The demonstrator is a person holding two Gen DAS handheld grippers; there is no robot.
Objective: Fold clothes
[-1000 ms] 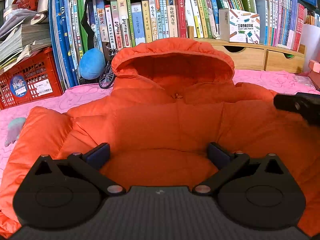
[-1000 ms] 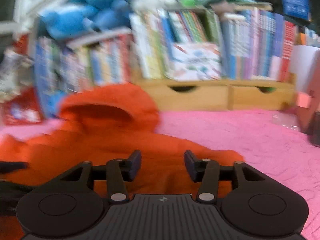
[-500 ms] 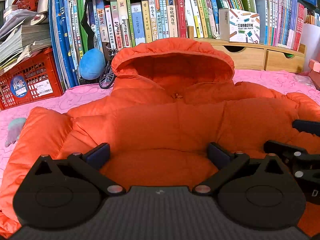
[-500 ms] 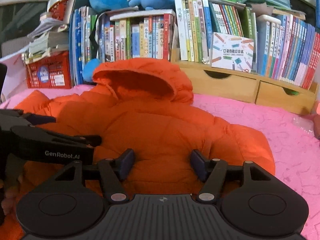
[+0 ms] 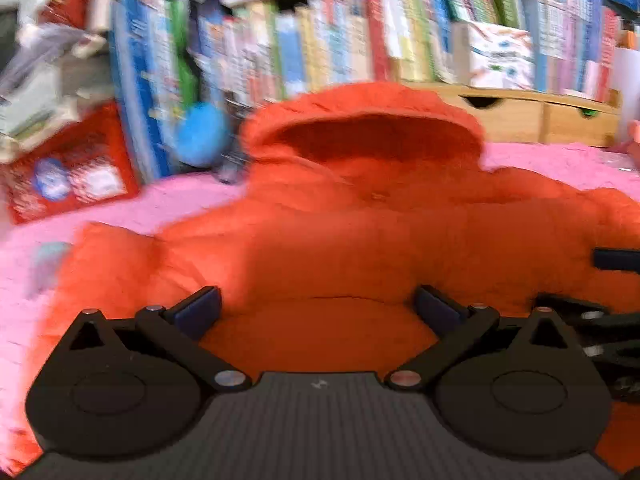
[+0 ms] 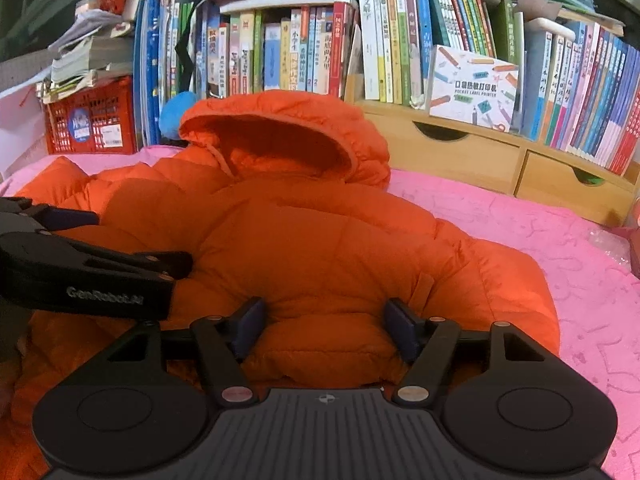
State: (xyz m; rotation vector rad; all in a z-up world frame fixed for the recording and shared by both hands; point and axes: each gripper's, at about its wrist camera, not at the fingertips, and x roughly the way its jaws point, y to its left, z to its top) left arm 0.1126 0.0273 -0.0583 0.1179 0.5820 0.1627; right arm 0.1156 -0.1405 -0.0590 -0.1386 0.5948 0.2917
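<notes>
My right gripper [image 6: 326,330] has just been spreading its jaws, and they now stand fairly wide with a puffed fold of the orange hooded down jacket [image 6: 320,240] bulging between the pads; I can't make out firm pressing on it. My left gripper [image 5: 318,312] is spread wide too, with the jacket's hem swelling up between its fingers [image 5: 200,308] without being pinched, though that view is smeared. From the right wrist I see the left gripper over the jacket's left part; from the left wrist the right one shows at the right edge.

The jacket lies spread on a pink quilted cover [image 6: 560,248], hood [image 6: 280,136] away from me. Behind it stand rows of books [image 6: 304,52], a wooden drawer unit [image 6: 480,152], a label printer box [image 6: 474,88] and a red crate [image 6: 92,120].
</notes>
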